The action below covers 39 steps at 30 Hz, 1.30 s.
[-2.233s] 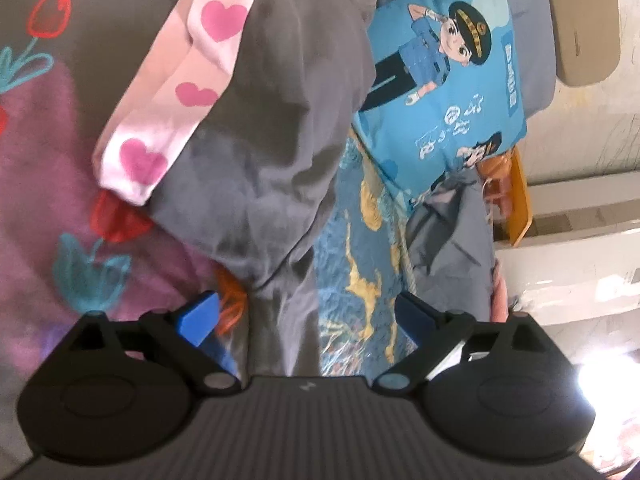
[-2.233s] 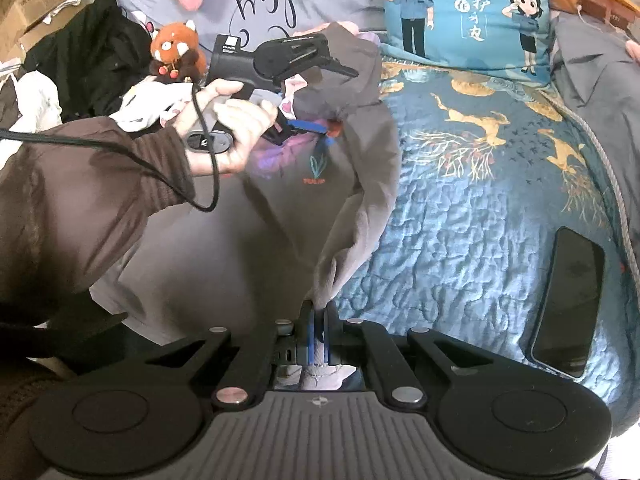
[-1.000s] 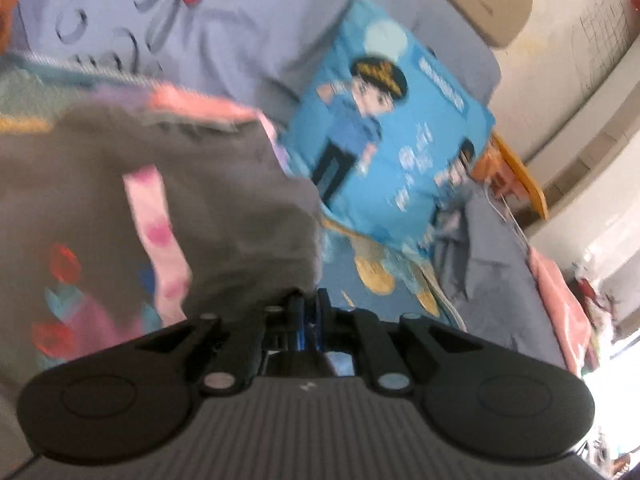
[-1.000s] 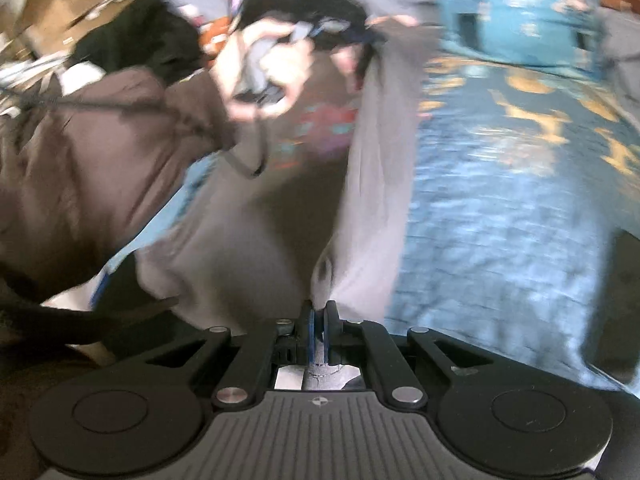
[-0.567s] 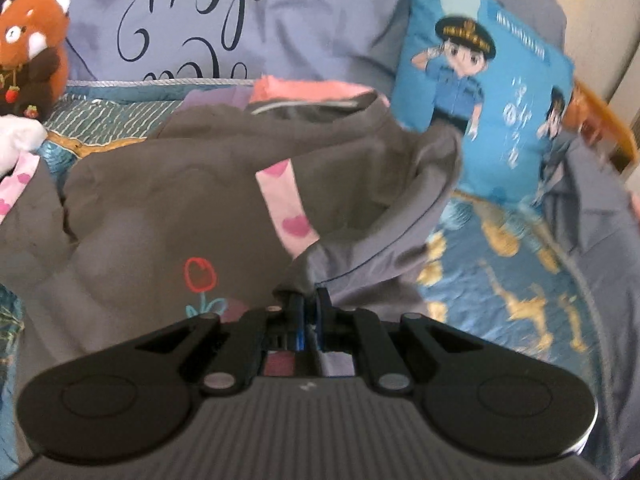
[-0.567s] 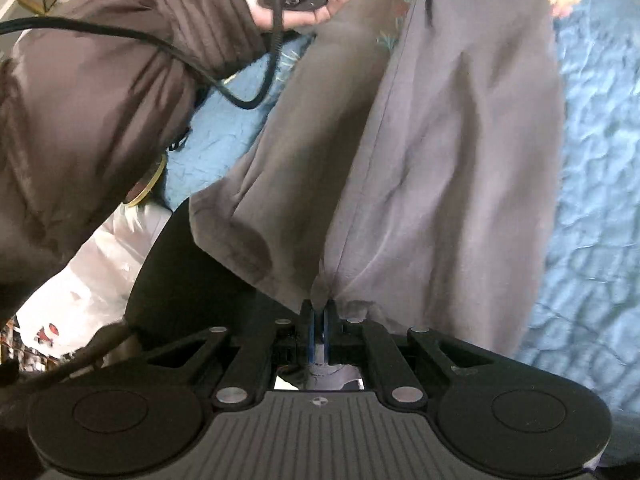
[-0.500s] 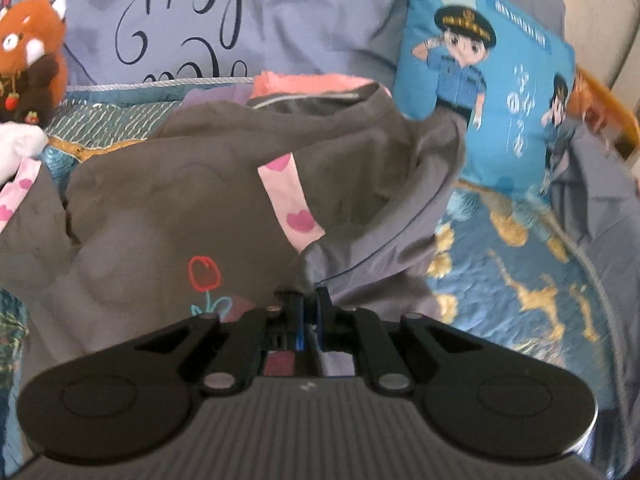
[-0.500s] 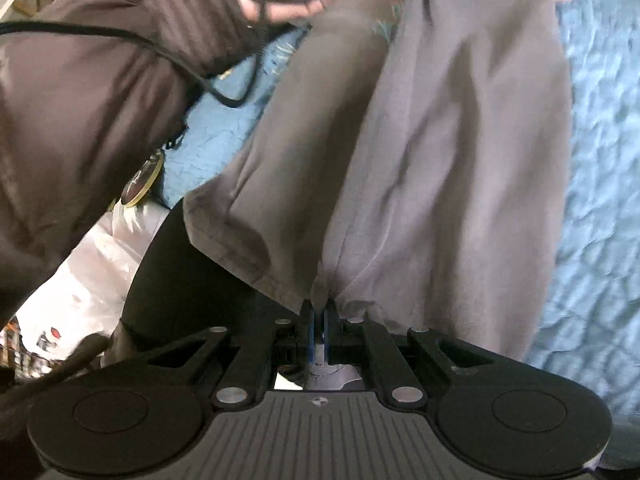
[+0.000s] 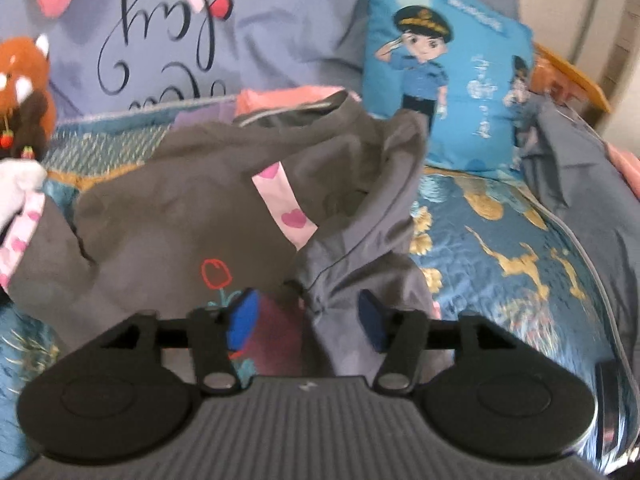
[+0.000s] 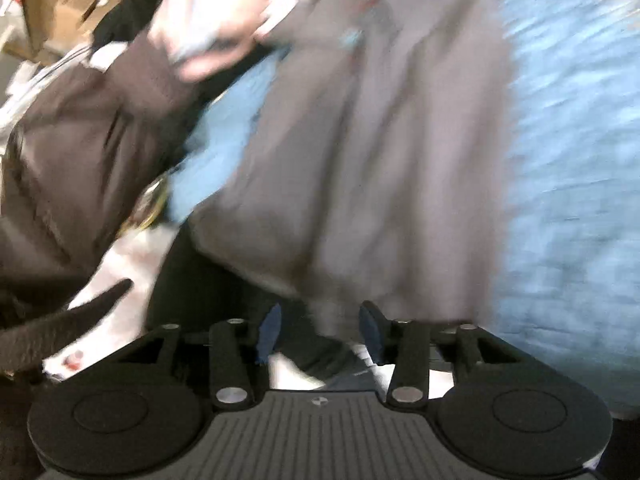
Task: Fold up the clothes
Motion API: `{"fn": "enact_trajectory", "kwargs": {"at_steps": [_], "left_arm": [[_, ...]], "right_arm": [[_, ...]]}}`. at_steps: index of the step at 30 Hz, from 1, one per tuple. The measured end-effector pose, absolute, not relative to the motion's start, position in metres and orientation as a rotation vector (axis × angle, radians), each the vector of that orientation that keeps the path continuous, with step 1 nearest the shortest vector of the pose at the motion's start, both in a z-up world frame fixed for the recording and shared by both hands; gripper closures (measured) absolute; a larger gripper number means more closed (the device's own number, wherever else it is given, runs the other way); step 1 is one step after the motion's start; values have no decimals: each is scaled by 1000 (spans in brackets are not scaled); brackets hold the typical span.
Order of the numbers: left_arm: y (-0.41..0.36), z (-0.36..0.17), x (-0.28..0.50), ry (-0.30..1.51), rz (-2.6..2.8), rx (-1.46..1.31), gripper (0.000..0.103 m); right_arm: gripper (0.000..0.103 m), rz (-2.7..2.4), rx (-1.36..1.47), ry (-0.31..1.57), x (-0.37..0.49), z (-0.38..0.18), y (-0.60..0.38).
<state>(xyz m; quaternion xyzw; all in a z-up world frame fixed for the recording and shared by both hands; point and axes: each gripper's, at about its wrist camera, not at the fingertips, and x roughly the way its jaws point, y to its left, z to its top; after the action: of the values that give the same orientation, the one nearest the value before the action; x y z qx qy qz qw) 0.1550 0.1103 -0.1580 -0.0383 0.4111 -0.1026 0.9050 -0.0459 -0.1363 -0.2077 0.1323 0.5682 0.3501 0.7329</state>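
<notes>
A grey top (image 9: 192, 216) with a red tulip print and a pink heart-patterned sleeve (image 9: 286, 208) lies crumpled on the blue quilt (image 9: 504, 248). My left gripper (image 9: 306, 316) is open, its blue pads on either side of a bunched grey fold that lies loose between them. In the blurred right wrist view the same grey top (image 10: 380, 152) stretches away over the quilt (image 10: 568, 168). My right gripper (image 10: 320, 334) is open, with the garment's lower edge just ahead of its fingers. A hand (image 10: 208, 28) in a brown sleeve (image 10: 84, 152) is at upper left.
A blue cartoon-officer cushion (image 9: 448, 80) and a lilac pillow with script (image 9: 168, 36) stand at the bed's head. A red-panda plush (image 9: 24, 92) sits at far left. Grey bedding (image 9: 580, 184) is heaped on the right. Cardboard boxes (image 10: 60, 8) lie beyond the sleeve.
Both grippers have gone from shut on the grey top to open, letting the fabric go. The right view has blurred with motion and the hand has moved.
</notes>
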Motion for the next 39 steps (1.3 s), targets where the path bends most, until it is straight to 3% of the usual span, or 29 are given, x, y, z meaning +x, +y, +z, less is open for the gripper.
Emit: {"fn": "enact_trajectory", "kwargs": {"at_steps": [4, 15, 20, 28, 34, 39], "left_arm": [[118, -145, 131, 831, -244, 0, 20], [111, -177, 123, 961, -210, 13, 20], [111, -192, 102, 990, -250, -6, 20], [106, -198, 71, 998, -313, 17, 17], [92, -193, 57, 997, -367, 33, 16], [86, -188, 54, 1000, -395, 18, 15]], "right_arm": [[53, 596, 198, 1224, -46, -202, -166], [52, 573, 337, 1279, -24, -246, -154], [54, 635, 343, 1417, -38, -249, -153], [54, 660, 97, 1367, -55, -221, -147], [53, 812, -308, 1114, -64, -197, -132], [66, 1034, -669, 1008, -78, -201, -108]]}}
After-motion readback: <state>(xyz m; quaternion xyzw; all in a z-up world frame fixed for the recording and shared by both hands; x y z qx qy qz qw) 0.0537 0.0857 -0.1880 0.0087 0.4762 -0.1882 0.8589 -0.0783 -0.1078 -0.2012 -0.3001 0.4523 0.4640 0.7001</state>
